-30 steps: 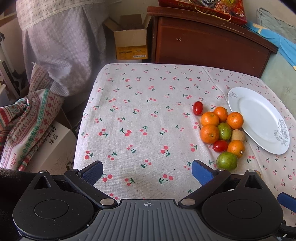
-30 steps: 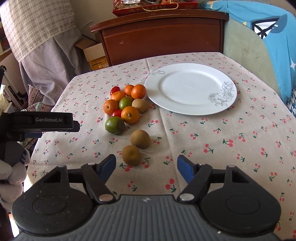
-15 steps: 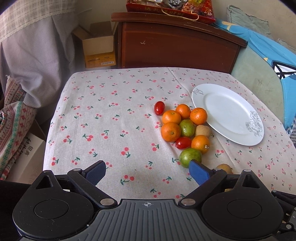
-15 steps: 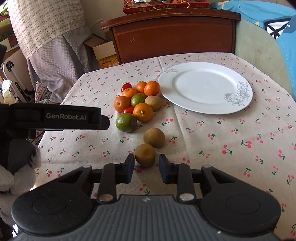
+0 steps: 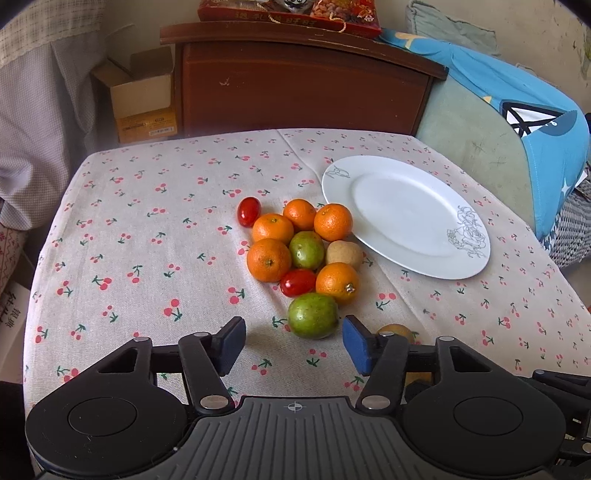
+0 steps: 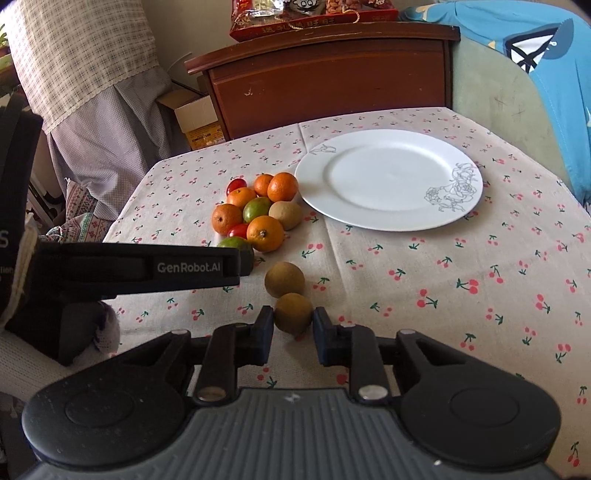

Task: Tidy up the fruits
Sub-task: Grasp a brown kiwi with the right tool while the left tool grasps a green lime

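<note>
A pile of oranges, green fruits, red tomatoes and a brown kiwi lies on the cherry-print cloth, left of an empty white plate. My left gripper is open, its fingers just short of the nearest green fruit. My right gripper is shut on a brown kiwi at table level. A second kiwi touches it from behind. The pile and plate lie beyond. The left gripper's body crosses the right wrist view.
A brown wooden cabinet stands behind the table, with a red snack pack on top. A cardboard box sits left of it. A blue-covered sofa borders the table's right side. Draped cloth hangs at left.
My left gripper swung right and forward toward the fruit pile, jaws narrowing slightly. My right gripper closed from wide open onto the near kiwi.
</note>
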Motion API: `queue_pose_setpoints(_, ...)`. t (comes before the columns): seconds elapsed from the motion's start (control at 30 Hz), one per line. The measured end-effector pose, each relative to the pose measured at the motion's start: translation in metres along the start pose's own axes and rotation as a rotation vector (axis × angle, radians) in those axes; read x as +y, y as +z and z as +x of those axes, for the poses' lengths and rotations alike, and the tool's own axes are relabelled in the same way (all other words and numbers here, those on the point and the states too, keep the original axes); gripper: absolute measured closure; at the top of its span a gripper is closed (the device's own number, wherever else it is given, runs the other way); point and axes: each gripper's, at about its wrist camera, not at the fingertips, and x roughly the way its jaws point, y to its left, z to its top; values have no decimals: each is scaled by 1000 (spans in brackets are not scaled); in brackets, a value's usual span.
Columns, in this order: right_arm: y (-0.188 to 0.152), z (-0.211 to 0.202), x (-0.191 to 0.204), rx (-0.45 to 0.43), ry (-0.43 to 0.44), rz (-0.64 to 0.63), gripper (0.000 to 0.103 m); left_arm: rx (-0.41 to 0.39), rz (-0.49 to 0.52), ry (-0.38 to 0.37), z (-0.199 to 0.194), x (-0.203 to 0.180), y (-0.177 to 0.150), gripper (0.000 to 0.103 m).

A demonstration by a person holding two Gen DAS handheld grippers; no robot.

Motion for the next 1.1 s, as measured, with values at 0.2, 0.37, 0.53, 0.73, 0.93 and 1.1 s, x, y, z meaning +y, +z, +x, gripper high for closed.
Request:
queue_pose_setpoints(0.2,-1,3,0,11,13,13,76,-11,-4,-5,4,-2,0,57)
queue_pose_setpoints(0.37,0,3,-1,5,12,10,77,-20,26,-1,4,-7,-2,72)
queue_pose_setpoints(0.53,1,3,0,6,9,6,78,-32,31,-4,0,-9,-5,74)
queue_pose_setpoints(0.73,6,-5,0,-27,17,10,78,-59,14,7,-9,-8,-3,74)
queue_pose_setpoints(0.93,12,-13,-5,-67,5,30,78,-68,-9,40,-14,-4,-1,74)
queue_pose_setpoints(1.1,23,-22,-17,-111,-23,57,78,-97,-5,34,-22,-7,4,74)
